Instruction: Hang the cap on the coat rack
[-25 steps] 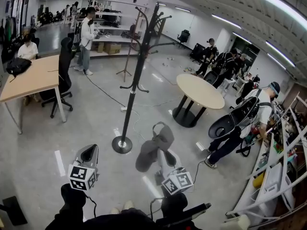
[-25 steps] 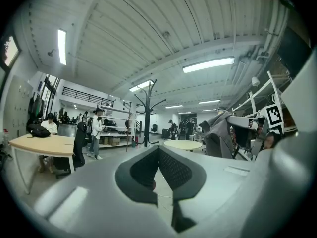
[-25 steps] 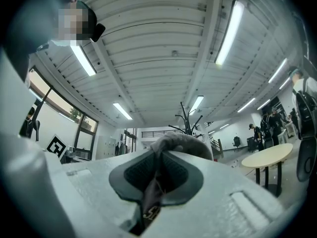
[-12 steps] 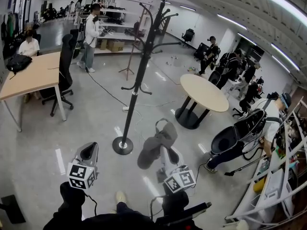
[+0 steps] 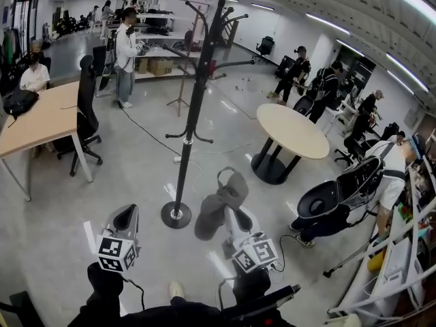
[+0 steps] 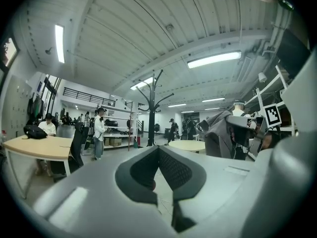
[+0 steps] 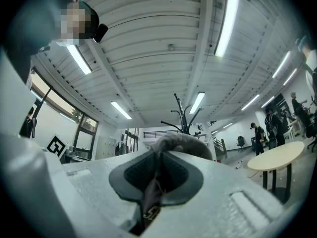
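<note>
A round tabletop on a black pedestal stands at 2 o'clock. At 9 o'clock is a rectangular wooden tabletop with a black bag on it and a black office chair just beside it. A person in a white top stands at 11 o'clock, with a cable trailing over the floor nearby.

In the right gripper view the cap hides the lower pole of the coat rack.

Glossy grey floor bears coat rack, round table, desk.
</note>
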`<state>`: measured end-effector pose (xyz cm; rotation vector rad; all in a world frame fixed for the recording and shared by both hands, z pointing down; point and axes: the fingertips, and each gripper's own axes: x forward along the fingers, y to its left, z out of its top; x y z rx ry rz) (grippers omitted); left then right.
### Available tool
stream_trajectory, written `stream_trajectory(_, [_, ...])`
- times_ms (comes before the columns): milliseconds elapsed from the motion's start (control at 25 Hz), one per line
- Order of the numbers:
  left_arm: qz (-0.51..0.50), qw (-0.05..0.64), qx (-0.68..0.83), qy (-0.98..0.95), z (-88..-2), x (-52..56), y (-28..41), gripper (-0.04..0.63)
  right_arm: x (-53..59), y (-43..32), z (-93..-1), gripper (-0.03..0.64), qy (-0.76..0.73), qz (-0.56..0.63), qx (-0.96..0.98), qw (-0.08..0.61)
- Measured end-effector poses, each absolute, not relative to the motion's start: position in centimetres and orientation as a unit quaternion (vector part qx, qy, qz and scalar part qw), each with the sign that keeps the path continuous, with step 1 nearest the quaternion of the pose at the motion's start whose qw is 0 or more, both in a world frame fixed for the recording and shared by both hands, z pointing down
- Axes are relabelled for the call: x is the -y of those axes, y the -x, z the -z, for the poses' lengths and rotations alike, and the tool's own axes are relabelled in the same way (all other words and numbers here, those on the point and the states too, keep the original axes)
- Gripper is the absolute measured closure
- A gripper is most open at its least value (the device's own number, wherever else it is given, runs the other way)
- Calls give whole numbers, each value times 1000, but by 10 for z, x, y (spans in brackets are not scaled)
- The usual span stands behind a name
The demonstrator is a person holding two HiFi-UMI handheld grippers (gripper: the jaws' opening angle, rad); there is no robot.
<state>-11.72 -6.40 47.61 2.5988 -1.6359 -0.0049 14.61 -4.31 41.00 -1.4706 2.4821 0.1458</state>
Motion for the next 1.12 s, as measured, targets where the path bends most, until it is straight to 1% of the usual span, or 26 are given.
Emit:
stream_trajectory(720, [-6, 22, 566, -824, -464, 143, 105, 592, 139, -152, -397, 594, 459, -62, -875, 142])
stream_trajectory(1120, [-8, 26, 576, -817, -480, 190, 111, 592, 192, -150, -397, 594, 449, -73, -878, 149])
